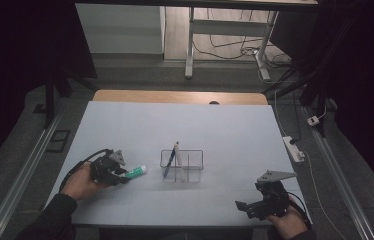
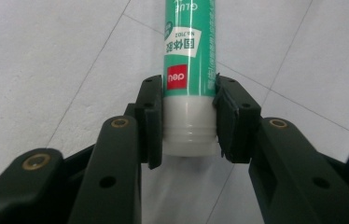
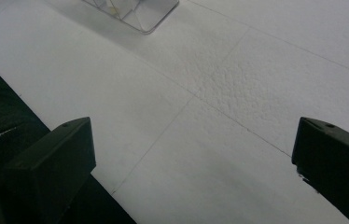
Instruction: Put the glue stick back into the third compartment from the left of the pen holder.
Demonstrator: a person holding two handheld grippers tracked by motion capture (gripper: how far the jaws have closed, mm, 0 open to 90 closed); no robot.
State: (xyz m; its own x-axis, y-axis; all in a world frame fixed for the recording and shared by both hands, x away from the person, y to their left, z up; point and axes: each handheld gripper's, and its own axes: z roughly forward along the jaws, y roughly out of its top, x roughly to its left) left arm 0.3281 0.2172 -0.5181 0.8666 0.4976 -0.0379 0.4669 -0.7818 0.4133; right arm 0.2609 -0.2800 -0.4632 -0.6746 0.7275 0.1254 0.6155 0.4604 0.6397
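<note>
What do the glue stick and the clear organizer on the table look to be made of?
Glue stick: likely plastic, with a smooth white ribbed base and a glossy green printed label. Organizer: clear hard plastic, probably acrylic; the table shows through its thin walls and dividers. A blue pen stands in one compartment.

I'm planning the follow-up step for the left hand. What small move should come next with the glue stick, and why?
Probably lift it a little. The left tool has its jaws against both sides of the glue stick at its white end, and the stick lies flat on the table. The clear organizer, which already holds a pen, stands to its right, so raising the stick first would likely let it clear the rim.
</note>
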